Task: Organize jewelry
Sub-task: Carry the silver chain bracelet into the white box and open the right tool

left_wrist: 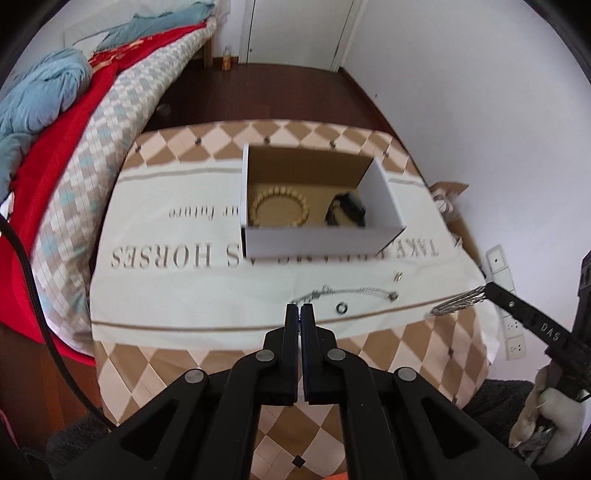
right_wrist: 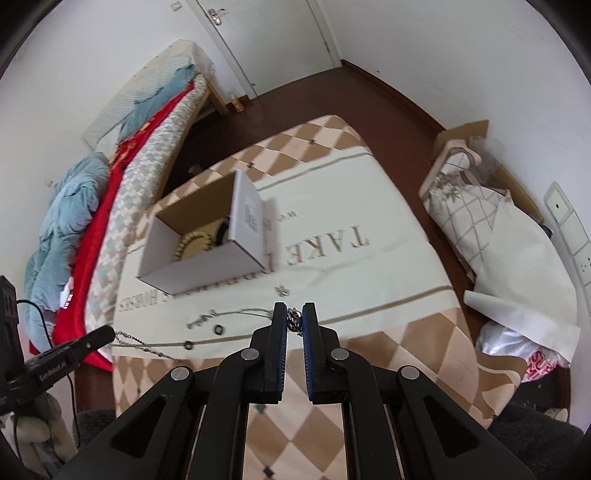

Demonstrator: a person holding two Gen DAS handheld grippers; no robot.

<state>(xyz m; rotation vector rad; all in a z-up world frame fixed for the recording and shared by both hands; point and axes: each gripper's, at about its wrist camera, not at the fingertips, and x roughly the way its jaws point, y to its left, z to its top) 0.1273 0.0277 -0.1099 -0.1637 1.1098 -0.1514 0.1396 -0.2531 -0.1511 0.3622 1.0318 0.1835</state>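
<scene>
An open white cardboard box stands on the cloth-covered table; inside lie a beige bead bracelet and a black watch. The box also shows in the right wrist view. My right gripper is shut on a silver chain; it hangs from the right gripper's tip in the left wrist view. My left gripper is shut with a thin silver chain trailing from its tip above the table's near edge. A silver necklace, a dark ring and a small earring lie on the cloth.
A bed with red, checked and blue bedding runs along the table's left side. A door is at the far wall. Pillows and bags are piled in a box on the floor to the right, under wall sockets.
</scene>
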